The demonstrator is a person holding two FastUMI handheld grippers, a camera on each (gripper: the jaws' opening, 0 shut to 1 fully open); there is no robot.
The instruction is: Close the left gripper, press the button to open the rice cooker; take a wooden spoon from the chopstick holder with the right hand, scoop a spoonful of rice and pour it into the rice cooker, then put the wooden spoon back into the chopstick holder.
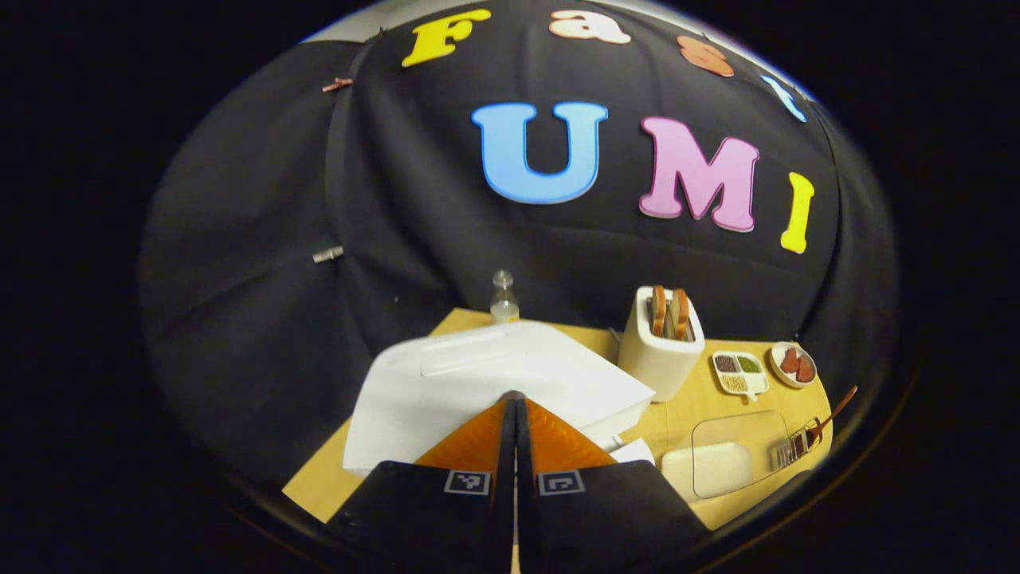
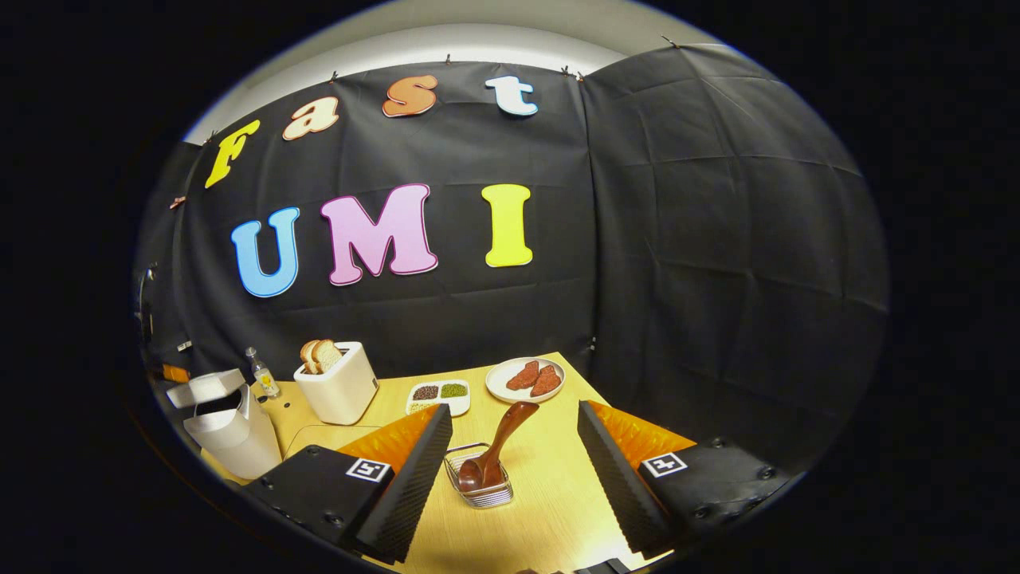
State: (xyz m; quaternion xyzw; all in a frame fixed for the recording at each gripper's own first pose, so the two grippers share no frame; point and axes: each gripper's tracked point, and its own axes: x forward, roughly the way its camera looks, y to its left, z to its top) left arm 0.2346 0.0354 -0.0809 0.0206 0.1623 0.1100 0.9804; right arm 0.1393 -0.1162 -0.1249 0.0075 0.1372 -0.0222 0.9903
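Note:
My left gripper (image 1: 514, 396) is shut, with nothing between its fingers. Its tips point at the front edge of the white rice cooker (image 1: 478, 383); I cannot tell whether they touch it. In the right gripper view the rice cooker (image 2: 227, 426) stands at the far left, its lid lifted with a dark gap under it. My right gripper (image 2: 514, 408) is open above the table. The wooden spoon (image 2: 498, 446) leans in the wire chopstick holder (image 2: 482, 486) between and just beyond the fingers, untouched. The spoon (image 1: 829, 418), its holder (image 1: 793, 450) and a clear rice box (image 1: 717, 466) lie right of the cooker.
A white toaster (image 1: 661, 351) with bread slices stands behind the cooker, a small bottle (image 1: 504, 299) beside it. A divided dish (image 2: 438, 395) and a plate (image 2: 526, 379) with red pieces sit near the back. The wooden table's (image 2: 550, 494) right edge is close to the holder.

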